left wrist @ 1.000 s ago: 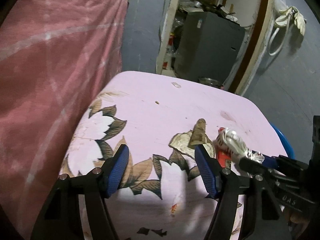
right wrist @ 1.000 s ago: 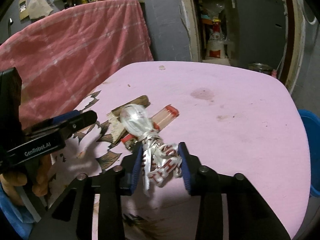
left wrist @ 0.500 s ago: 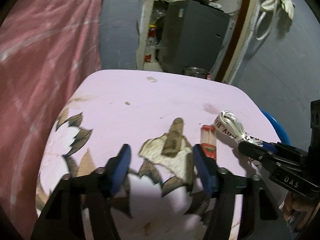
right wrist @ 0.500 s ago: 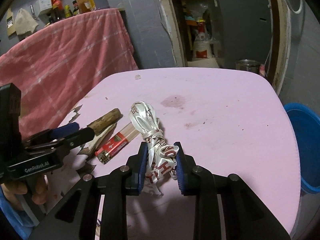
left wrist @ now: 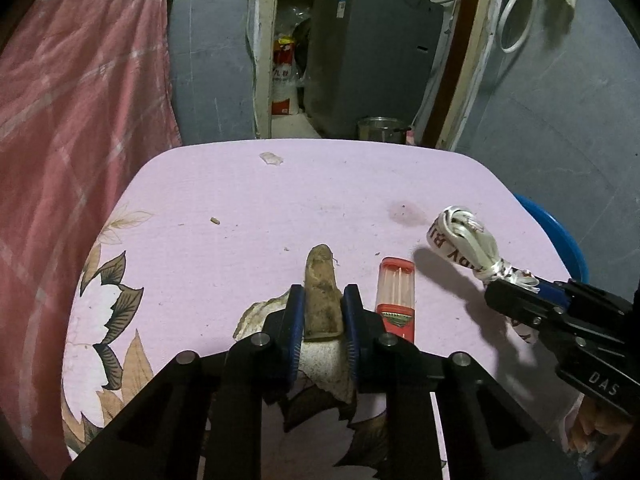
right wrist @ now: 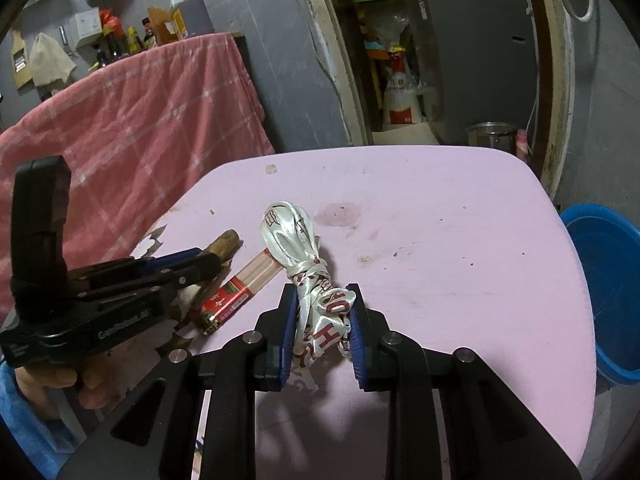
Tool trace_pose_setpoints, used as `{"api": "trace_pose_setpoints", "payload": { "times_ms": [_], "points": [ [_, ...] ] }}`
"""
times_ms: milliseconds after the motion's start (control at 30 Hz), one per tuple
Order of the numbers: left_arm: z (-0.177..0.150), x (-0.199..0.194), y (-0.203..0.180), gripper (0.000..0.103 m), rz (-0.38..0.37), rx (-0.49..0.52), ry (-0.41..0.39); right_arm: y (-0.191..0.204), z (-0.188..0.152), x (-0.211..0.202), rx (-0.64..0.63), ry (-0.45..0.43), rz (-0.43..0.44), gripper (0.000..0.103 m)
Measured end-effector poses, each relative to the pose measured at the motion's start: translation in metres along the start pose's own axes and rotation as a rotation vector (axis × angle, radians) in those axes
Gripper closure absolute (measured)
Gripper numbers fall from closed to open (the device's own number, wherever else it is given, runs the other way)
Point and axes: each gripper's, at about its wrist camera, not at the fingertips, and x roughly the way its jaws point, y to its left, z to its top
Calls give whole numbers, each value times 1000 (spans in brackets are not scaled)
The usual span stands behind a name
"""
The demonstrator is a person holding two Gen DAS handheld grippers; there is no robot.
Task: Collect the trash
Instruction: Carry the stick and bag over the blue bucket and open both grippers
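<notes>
A brown stub of wood point(left wrist: 318, 268) lies on a torn whitish scrap point(left wrist: 252, 318) on the pink tablecloth point(left wrist: 320, 200). My left gripper point(left wrist: 324, 290) is closing, and its blue pads press on both sides of the stub. Just right of it lies a red and clear toothpick box point(left wrist: 396, 300). My right gripper point(right wrist: 322, 292) is shut on a knotted bundle of white printed ribbon point(right wrist: 292, 228), held slightly above the cloth with its shadow below. The right wrist view also shows the left gripper point(right wrist: 208, 262) on the stub point(right wrist: 226, 240), with the box point(right wrist: 240, 284) beside it.
A blue basin point(right wrist: 604, 280) stands on the floor past the table's right edge. A red checked cloth point(left wrist: 80, 120) hangs along the left side. Small crumbs point(left wrist: 271, 159) lie near the far edge. Beyond the table is a doorway with a metal pot point(left wrist: 382, 128).
The left gripper slid right over the brown stub and shut on it. The right gripper tightened on the ribbon bundle and drew it right, clear of the toothpick box.
</notes>
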Motion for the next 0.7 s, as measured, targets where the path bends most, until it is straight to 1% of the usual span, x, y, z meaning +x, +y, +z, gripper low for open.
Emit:
{"api": "trace_pose_setpoints", "payload": {
  "times_ms": [67, 133, 300, 367, 533, 700],
  "points": [
    [0, -2, -2, 87, 8, -8, -2, -1, 0, -3, 3, -7, 4, 82],
    [-1, -8, -3, 88, 14, -20, -33, -2, -2, -8, 6, -25, 9, 82],
    [-1, -34, -18, 88, 12, -36, -152, -5, -3, -31, 10, -121, 2, 82],
    [1, -41, -25, 88, 5, -36, -188, -6, -2, -41, 14, -159, -3, 82],
    [7, -66, -62, 88, -23, 0, -324, -16, 4, -78, 19, -287, -45, 82],
    [20, -79, -106, 88, -88, 4, -435, -38, 13, -119, 28, -403, -118, 82]
  ]
}}
